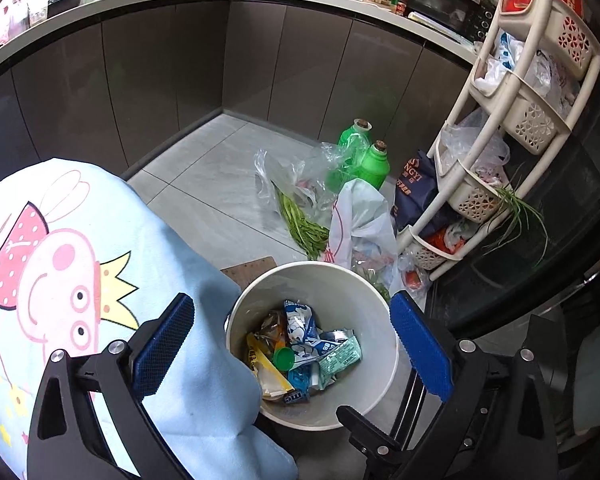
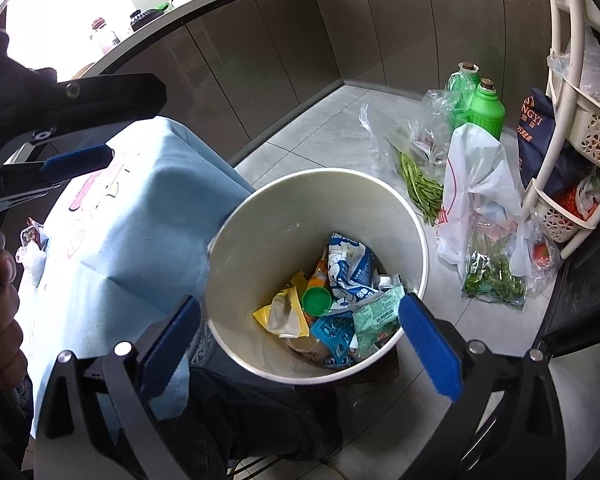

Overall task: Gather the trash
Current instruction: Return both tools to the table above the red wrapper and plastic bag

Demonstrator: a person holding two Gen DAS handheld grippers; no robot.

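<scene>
Blue pads frame both views: your left gripper [image 1: 292, 350] and right gripper [image 2: 300, 344] both stand spread wide with nothing between the pads, each hanging over the bin [image 2: 260, 200] and pointing down into it. That fits a drop just made, though that is a judgement from the empty jaws and the full bin.

Your trash sits at the bin's bottom: a blue-and-white wrapper [image 2: 350, 266], a green cap [image 2: 317, 301], a yellow packet [image 2: 280, 312] and a mint sachet [image 2: 380, 316], all loose and well below the rim. The bin stands on the floor, tight against the cloth-covered table [image 2: 140, 208], probably so that scraps come straight off the edge into it.

One more wrapper [image 2: 32, 236] seems to lie on the table's far left, near your left gripper as the right wrist view shows it; it is too small to be sure.

For room, mind the cloth hanging just beside the bin's left rim: it could snag a finger. On the right, bags [image 2: 476, 184], greens [image 2: 420, 188] and two green bottles [image 2: 486, 108] crowd the floor up to the rack [image 1: 512, 120], so lift straight up before you swing back to the table.
</scene>
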